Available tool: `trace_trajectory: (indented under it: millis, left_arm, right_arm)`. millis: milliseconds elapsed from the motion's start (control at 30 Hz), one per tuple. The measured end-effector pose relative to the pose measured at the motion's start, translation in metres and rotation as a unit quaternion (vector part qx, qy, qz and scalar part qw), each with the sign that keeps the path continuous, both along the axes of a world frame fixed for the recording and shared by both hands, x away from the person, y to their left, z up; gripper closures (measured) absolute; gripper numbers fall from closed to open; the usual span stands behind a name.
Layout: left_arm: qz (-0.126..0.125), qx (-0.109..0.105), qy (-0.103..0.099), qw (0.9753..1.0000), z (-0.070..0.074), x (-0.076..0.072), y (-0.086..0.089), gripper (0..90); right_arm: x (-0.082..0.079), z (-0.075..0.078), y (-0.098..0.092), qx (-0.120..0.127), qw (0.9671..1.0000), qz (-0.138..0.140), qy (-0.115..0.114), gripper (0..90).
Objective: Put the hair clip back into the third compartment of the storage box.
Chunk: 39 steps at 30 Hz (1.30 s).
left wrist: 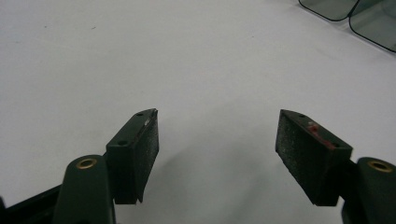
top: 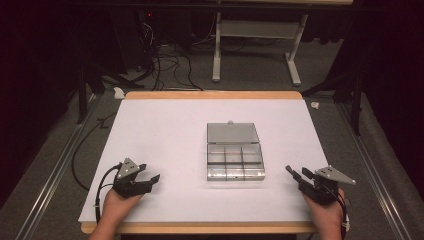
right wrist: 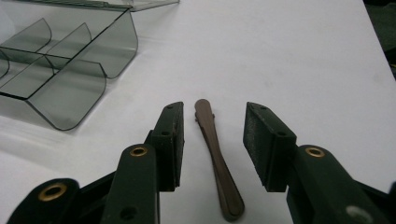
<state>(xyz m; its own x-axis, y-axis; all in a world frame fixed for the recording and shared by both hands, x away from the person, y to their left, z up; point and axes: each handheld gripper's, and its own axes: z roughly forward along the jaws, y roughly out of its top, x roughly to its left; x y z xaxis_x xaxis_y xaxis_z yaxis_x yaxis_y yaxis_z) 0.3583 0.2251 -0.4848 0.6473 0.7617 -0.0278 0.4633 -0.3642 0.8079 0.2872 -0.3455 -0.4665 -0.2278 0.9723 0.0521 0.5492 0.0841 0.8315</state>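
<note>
Both hands rest low at the near edge of the white bench point(top: 165, 120). The left tongs point(top: 148, 175) gape wide over bare surface. The right tongs point(top: 296, 174) sit parted astride a slim brown stick point(right wrist: 216, 154), not touching it. The clear compartment box point(top: 235, 157) lies open at centre.

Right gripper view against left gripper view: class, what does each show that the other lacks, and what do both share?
Right gripper view alone: a slim brown stick lying on the table between the open jaws of the right gripper, and the clear box's divided compartments. Left gripper view alone: the left gripper, jaws wide apart over bare surface. Shared: the white table and part of the clear box.
</note>
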Motion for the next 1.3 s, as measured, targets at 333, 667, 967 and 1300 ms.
trace_trajectory:
  millis: [333,667,967,1300]
  left_arm:
    - [0.0,-0.001,0.0,1.0,0.0,0.0,0.0,30.7]
    - [0.002,-0.002,0.001,1.0,0.0,0.0,0.0,30.6]
    - [-0.005,-0.002,0.004,1.0,0.0,0.0,0.0,33.6]
    - [-0.003,0.006,-0.003,1.0,0.0,-0.001,-0.001,31.7]
  right_arm:
    - [0.001,-0.003,-0.009,0.002,0.9999,-0.007,0.009,59.8]
    - [0.008,-0.002,-0.007,0.001,0.9987,0.004,0.051,61.0]
    - [0.015,0.006,-0.004,-0.026,0.9944,0.016,0.101,58.2]
    - [0.02,0.015,-0.002,-0.035,0.9864,0.031,0.157,58.5]
